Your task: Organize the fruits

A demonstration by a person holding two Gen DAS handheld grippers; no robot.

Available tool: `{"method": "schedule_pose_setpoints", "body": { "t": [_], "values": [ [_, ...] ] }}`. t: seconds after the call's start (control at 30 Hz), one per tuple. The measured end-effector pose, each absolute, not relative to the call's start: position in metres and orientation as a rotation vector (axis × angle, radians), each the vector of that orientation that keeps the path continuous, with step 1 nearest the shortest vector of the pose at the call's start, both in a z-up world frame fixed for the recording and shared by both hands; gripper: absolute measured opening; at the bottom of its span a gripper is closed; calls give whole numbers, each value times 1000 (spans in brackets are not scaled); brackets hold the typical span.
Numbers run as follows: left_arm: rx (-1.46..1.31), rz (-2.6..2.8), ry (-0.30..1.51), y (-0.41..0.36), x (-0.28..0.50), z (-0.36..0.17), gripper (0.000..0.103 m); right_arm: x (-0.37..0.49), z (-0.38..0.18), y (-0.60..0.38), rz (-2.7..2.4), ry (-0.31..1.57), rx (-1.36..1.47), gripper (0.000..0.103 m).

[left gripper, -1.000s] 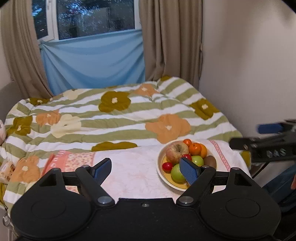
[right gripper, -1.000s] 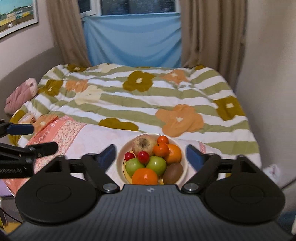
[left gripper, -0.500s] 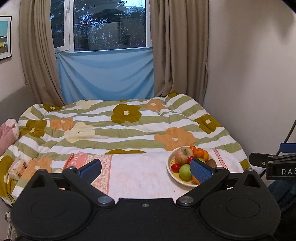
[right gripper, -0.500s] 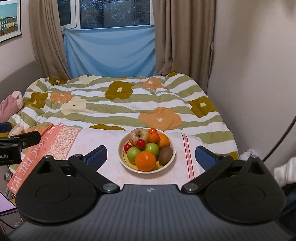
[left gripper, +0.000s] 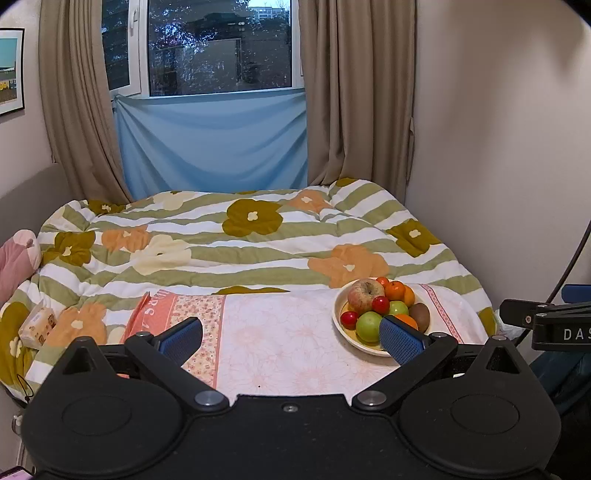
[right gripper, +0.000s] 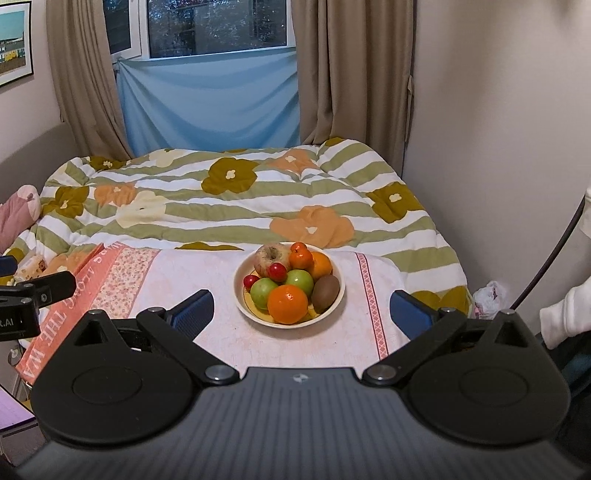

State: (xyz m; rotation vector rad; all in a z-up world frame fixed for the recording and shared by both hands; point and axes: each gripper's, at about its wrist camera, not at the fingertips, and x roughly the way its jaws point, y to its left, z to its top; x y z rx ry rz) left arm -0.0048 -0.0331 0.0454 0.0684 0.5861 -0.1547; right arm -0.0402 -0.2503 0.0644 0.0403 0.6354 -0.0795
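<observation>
Left wrist view: left gripper (left gripper: 291, 338) was spread wide, holding nothing, hanging above the near edge of the pink cloth (left gripper: 280, 332) laid over the foot of the bed (left gripper: 229, 240). The bowl (left gripper: 354, 341) sat near the cloth's right edge, piled with fruit: a big apple (left gripper: 365, 296) at the back, small oranges (left gripper: 396, 290) behind on the right, two red cherry-like fruits (left gripper: 380, 305), green apples (left gripper: 369, 326), a kiwi (left gripper: 420, 312) on the right side. The right blue fingertip (left gripper: 401, 340) overlapped the bowl's near rim in the picture; contact could not be told. Part of the right gripper (left gripper: 554, 325) showed at the right edge of this view, apart from the bowl. A tissue pack (left gripper: 38, 324) lay on the bed by its left edge.

Right wrist view: right gripper (right gripper: 301, 314) was also released wide, empty, above the cloth (right gripper: 207, 269), with the bowl (right gripper: 243, 306) between its two fingers and further out, not touched. An orange (right gripper: 287, 303) sat at the front of the pile, the kiwi (right gripper: 326, 291) on the right, green apples (right gripper: 300, 281) in the middle, the big apple (right gripper: 271, 254) at the back. The left gripper (right gripper: 33, 295) poked in at the left edge, over the cloth's left side, well apart from the bowl. Curtains (right gripper: 351, 74) and a window (right gripper: 218, 26) stood behind the bed (right gripper: 229, 192).
</observation>
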Motion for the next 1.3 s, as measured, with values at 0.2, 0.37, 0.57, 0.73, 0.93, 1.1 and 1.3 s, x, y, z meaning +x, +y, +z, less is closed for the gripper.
{"method": "schedule_pose_setpoints", "body": {
  "t": [0.2,0.37,0.57,0.73,0.93,1.1,1.3],
  "values": [
    [60,-153,590,-33,-5,46,103,-41,64,-251,-78,637,42,103],
    [54,-150,599,-33,-3,45,103,-36,63,-248,-70,641,44,103],
    [45,-140,609,-28,1,45,103,-27,61,-246,-64,653,48,103],
    [41,-135,611,-27,2,45,103,-22,59,-245,-64,663,52,103],
    [28,-137,619,-26,4,45,103,-20,58,-244,-58,664,53,103],
    [29,-133,615,-24,4,46,103,-16,56,-243,-56,667,55,103],
    [28,-131,619,-23,7,46,103,-16,56,-244,-55,668,55,103]
  ]
}}
